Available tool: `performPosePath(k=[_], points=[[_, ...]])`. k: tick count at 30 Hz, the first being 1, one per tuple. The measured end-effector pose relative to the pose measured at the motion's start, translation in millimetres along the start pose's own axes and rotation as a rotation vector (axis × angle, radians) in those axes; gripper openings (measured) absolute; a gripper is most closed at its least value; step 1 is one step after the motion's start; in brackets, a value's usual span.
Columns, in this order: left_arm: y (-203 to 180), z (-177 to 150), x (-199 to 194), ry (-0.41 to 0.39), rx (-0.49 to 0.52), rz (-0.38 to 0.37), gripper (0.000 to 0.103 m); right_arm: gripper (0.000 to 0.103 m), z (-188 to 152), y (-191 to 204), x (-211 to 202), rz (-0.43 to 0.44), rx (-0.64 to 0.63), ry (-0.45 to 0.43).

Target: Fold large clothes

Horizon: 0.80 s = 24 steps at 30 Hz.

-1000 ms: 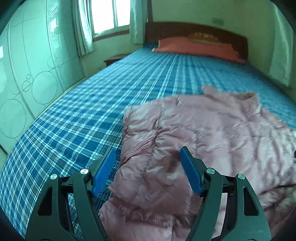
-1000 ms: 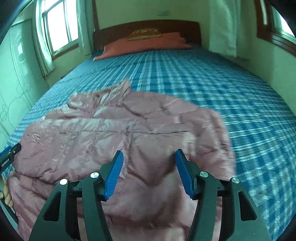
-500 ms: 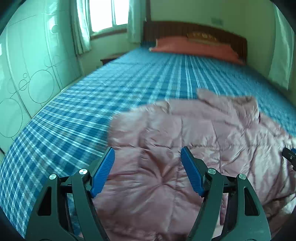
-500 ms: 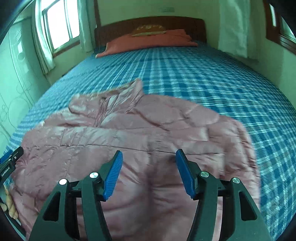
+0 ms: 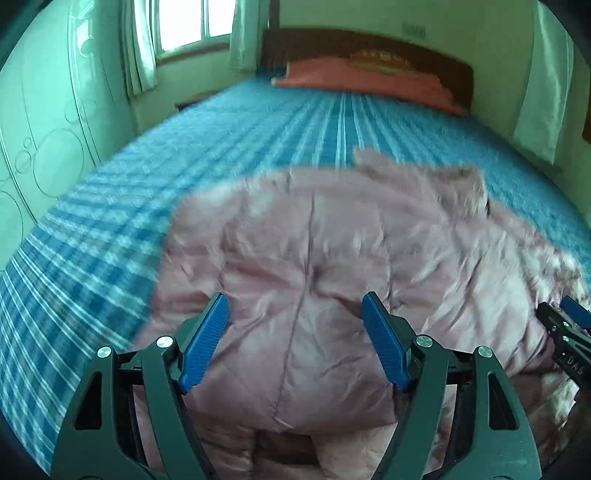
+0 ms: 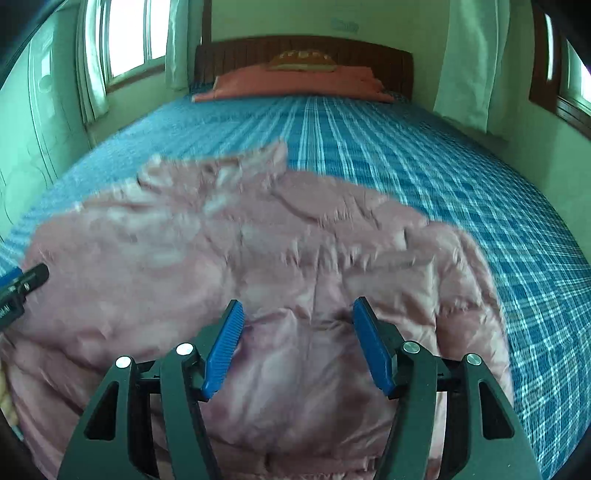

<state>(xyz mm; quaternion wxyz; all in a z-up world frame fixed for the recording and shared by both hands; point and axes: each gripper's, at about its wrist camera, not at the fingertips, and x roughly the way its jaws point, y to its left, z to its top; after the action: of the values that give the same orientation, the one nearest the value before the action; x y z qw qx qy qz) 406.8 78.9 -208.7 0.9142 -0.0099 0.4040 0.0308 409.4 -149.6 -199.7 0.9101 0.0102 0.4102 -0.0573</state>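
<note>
Nearest in the left wrist view: left gripper (image 5: 295, 328), two blue pads (image 5: 205, 343) standing well apart, nothing clamped between them, hovering over one pink jacket (image 5: 332, 251). Lying spread on the bed (image 5: 110, 229) under and ahead of both pads, quilted and creased, one long seam running forward between the fingers; contact with the cloth not clear. Beyond the right pad, at the frame's right edge, one tip of the other gripper showing, black with a blue pad, over the jacket's edge.

Nearest in the right wrist view: right gripper (image 6: 298, 334), two blue pads (image 6: 373, 350) apart and opening wider, gripping nothing, only jacket (image 6: 258, 258) cloth lying below the gap. Left of the left pad, at the frame's edge, the left gripper's tip poking in over the jacket. Beside it, low in the corner, a sliver of one hand, too small to read.

Farther ahead of the fingers: jacket's collar lying rumpled at its far end, pointing toward the headboard. Past it, blue plaid bed cover stretching on, blurred in both views.

At the far end: one orange pillow (image 6: 295, 85) lying across the bed, one smaller patterned cushion (image 6: 301, 61) sitting on top of it, one dark wooden headboard (image 6: 369, 59) behind both.

Off to the left of the fingers: one window (image 5: 188, 22) glowing, pale curtains hanging on either side of it, one wardrobe (image 5: 44, 147) with circle patterns standing along the left wall. Off to the right: another curtain (image 6: 469, 62) hanging, a second window's dark frame at the edge.
</note>
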Motion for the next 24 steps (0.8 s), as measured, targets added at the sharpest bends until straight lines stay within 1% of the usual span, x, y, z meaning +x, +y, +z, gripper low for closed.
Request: performPosePath(k=[2, 6, 10, 13, 15, 18, 24], points=[[-0.2, -5.7, 9.7, 0.010, -0.001, 0.001, 0.077, 0.065, -2.5, -3.6, 3.9, 0.013, 0.025, 0.000], [0.1, -8.0, 13.9, 0.012, -0.011, -0.007, 0.079, 0.066, -4.6, -1.0, 5.1, -0.004, 0.015, -0.013], [-3.1, -8.4, 17.2, 0.007, 0.006, 0.017, 0.080, 0.066, -4.7, -3.2, 5.7, 0.005, 0.023, -0.010], [-3.9, -5.0, 17.9, 0.024, 0.012, 0.026, 0.080, 0.066, -0.5, -0.3, 4.1, -0.003, 0.015, 0.000], [-4.3, -1.2, 17.7, 0.038, 0.014, 0.035, 0.081, 0.066, 2.2, -2.9, -0.2, 0.006, 0.026, 0.001], [-1.9, 1.9, 9.4, 0.067, 0.001, 0.035, 0.082, 0.066, -0.1, -10.9, -16.6, 0.030, 0.067, 0.002], [9.8, -8.5, -23.5, 0.064, -0.014, 0.036, 0.082, 0.066, -13.2, -25.3, -54.3, 0.036, 0.086, -0.011]])
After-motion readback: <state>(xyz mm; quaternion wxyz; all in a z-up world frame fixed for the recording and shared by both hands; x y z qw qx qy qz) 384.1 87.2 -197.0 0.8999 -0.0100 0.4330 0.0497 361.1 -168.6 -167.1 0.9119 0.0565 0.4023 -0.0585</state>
